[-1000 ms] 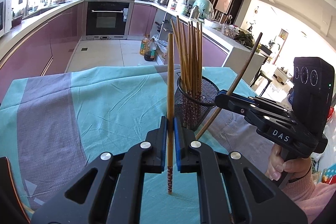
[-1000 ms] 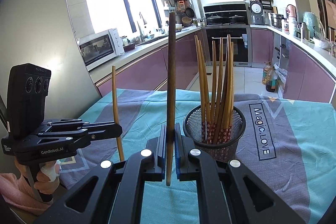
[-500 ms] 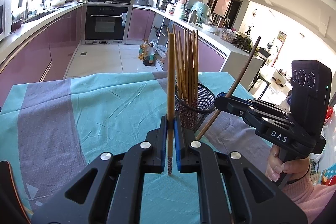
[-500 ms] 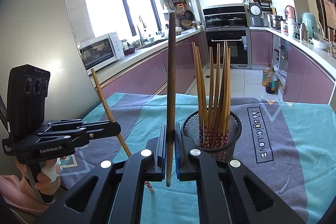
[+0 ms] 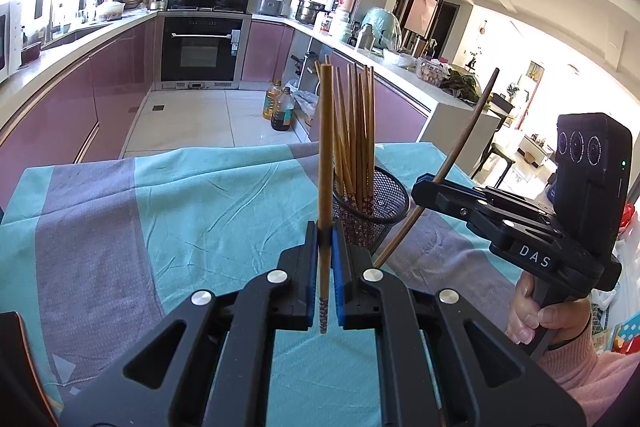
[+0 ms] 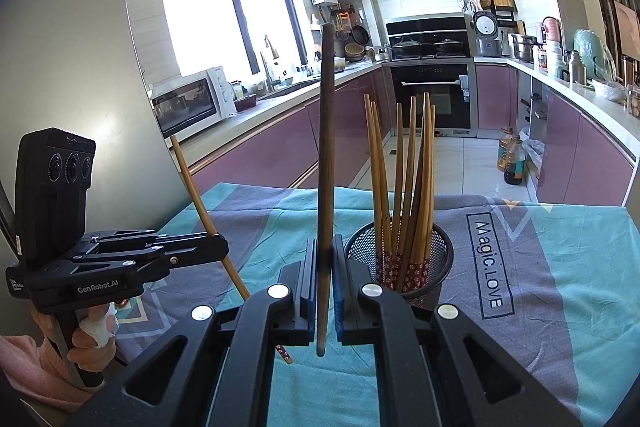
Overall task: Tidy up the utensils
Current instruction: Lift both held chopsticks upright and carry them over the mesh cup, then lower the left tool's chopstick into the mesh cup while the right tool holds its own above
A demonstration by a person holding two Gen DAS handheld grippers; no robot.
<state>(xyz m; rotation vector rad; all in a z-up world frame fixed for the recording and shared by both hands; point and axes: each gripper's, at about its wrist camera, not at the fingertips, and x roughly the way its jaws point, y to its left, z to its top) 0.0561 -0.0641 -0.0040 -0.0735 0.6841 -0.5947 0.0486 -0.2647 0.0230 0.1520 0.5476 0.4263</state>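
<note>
Left wrist view, left hand-held gripper [image 5: 325, 251]: clamped on a light chopstick [image 5: 325, 163], held upright at frame centre with its patterned tip hanging below the pads, probably so it can drop tip-first into the holder.
Right wrist view, right hand-held gripper [image 6: 325, 269]: clamped on a dark chopstick [image 6: 326, 163], likewise vertical at frame centre, thin end down.
Mesh holder [image 6: 440, 247]: black basket just right of centre, standing on the surface beyond both grippers, already carrying a sheaf of chopsticks [image 6: 404, 179] with patterned tips down.
Surface [image 5: 168, 211]: teal and grey cloth, bare around the holder.
In the way: the standing sheaf crowds the holder's mouth, so either new stick likely needs a gap; the two grippers, close either side, could foul each other.
Background: purple kitchen cabinets [image 5: 60, 99] and oven [image 5: 202, 51], well apart.
</note>
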